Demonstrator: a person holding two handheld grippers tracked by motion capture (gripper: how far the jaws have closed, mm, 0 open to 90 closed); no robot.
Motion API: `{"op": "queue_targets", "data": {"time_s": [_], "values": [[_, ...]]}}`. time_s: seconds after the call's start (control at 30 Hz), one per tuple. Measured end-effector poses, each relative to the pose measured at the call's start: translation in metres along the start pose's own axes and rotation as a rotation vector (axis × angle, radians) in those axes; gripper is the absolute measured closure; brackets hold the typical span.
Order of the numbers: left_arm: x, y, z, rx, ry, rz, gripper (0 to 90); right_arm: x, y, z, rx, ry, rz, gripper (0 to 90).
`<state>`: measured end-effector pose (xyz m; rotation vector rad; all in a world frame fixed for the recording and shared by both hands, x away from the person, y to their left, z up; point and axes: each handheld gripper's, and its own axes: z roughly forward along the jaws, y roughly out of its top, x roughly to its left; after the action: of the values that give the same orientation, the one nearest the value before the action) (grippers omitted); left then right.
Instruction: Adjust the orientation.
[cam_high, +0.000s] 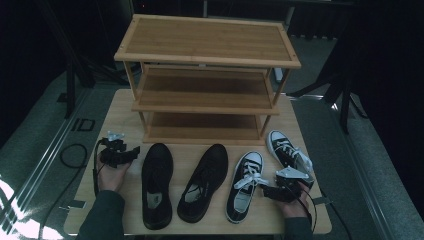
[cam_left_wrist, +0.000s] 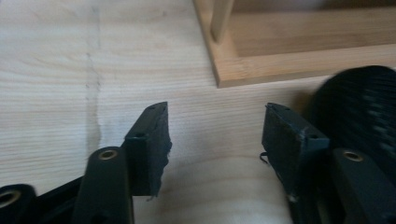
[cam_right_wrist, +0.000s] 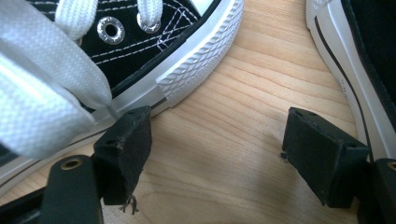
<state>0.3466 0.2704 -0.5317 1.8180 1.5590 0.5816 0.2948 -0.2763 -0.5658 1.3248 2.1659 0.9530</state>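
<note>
- Right now, both grippers rest low on the counter (cam_high: 120, 107) with jaws apart and nothing between them, so any slip from here would come at the first grasp.
- The left gripper (cam_high: 131, 152) sits just beside the toe of the left black leather shoe (cam_high: 156, 185). In the left gripper view that dark toe (cam_left_wrist: 359, 116) lies beside the right jaw, not between the jaws, so closing here would catch only air or nudge the shoe sideways.
- The right gripper (cam_high: 266, 190) lies between the two black-and-white canvas sneakers. The nearer sneaker (cam_high: 245, 185) has its rubber sole edge (cam_right_wrist: 201, 60) touching or almost touching one jaw, and the other sneaker (cam_high: 286, 148) lies close on the far side.
- A loose white lace (cam_right_wrist: 42, 88) hangs right over that jaw. I judge it could snag, so a lift would drag the sneaker by its lace and let it swing or drop.
- The smooth rubber sidewall looks slippery, and a shallow pinch there could let the sneaker rotate out.
- The second black leather shoe (cam_high: 204, 182) lies near the sneaker, so a sideways sweep could knock the row out of line.
- The wooden shoe rack (cam_high: 207, 55) stands just behind, its lowest shelf (cam_high: 202, 131) low under the middle one. A shoe carried high could hit a shelf edge or a post.
</note>
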Motion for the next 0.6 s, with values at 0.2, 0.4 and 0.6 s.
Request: {"op": "queue_targets", "data": {"time_s": [0.2, 0.4, 0.6], "values": [[-0.003, -0.002, -0.020, -0.062, -0.032, -0.004, 43.6, 0.000, 0.000, 0.000, 0.000, 0.000, 0.000, 24.0], [-0.005, -0.003, -0.035, -0.054, -0.091, 0.011, 46.8, -0.001, 0.000, 0.000, 0.000, 0.005, -0.004, 24.0], [-0.009, 0.000, -0.059, -0.030, -0.131, 0.100, 51.7, -0.001, 0.000, 0.000, 0.002, 0.006, -0.007, 24.1]]}}
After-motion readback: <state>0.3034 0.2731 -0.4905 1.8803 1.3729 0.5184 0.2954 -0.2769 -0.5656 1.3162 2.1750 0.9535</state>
